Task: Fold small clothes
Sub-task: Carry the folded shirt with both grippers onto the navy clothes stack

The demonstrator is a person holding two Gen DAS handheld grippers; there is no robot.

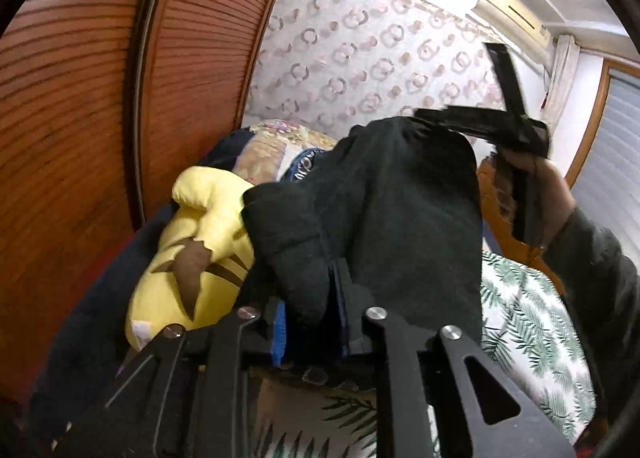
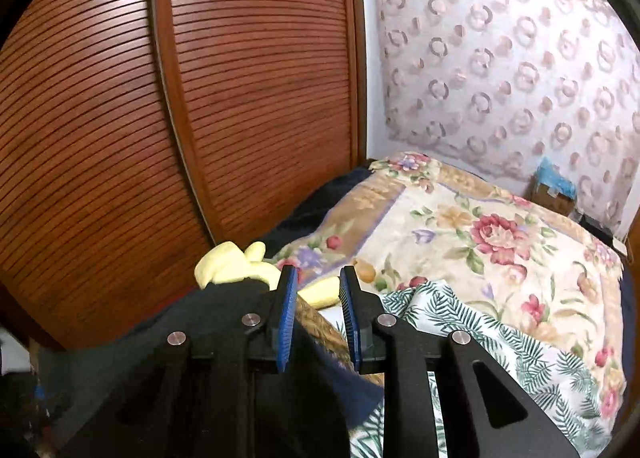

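A dark, thick garment [image 1: 400,210] hangs in front of the left wrist camera. Its lower folds drape over my left gripper [image 1: 316,278], cover the fingertips and fill the gap between the blue pads. Whether the pads press on it is hidden. A hand [image 1: 548,194] holds my right gripper [image 1: 440,118] at the garment's top edge. In the right wrist view my right gripper [image 2: 318,278] stands open with nothing between its blue pads. The dark garment [image 2: 216,310] lies against the outside of its left finger.
A yellow plush toy [image 1: 192,258] lies on the bed beside the slatted wooden wardrobe doors [image 1: 80,98]. A floral blanket [image 2: 480,234] and a fern-print sheet [image 2: 480,330] cover the bed. A woven basket edge [image 2: 316,322] shows below the right gripper. A box [image 2: 554,190] stands by the far wall.
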